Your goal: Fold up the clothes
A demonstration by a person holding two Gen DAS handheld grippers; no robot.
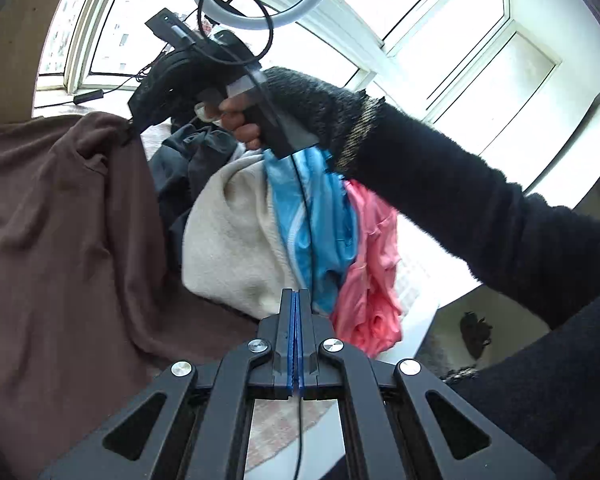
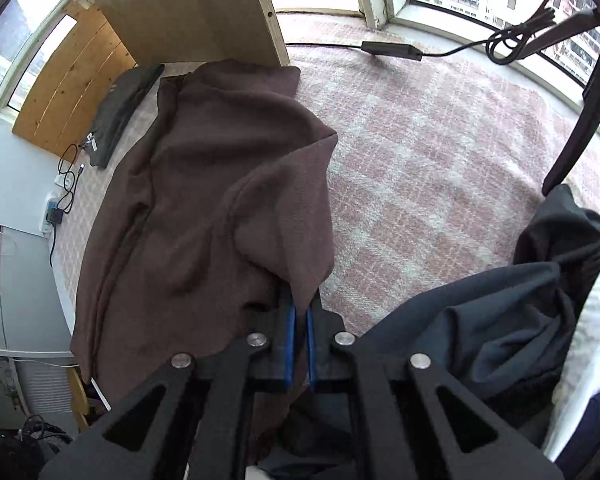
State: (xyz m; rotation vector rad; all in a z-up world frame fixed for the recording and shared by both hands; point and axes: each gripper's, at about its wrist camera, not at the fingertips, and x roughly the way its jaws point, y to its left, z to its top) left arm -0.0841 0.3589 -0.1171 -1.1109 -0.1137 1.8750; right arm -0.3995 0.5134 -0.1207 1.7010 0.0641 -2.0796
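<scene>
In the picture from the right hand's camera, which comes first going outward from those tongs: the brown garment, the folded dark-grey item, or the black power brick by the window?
1. Brown garment: pinched in the right tongs, spreading left and ahead.
2. Folded dark-grey item: far left, beyond the brown garment, beside the wooden board.
3. Black power brick: farthest, at the checked blanket's far edge by the window.

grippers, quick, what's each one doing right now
left gripper: jaws shut, nothing between them.
right gripper: jaws shut on a fold of the brown garment.
</scene>
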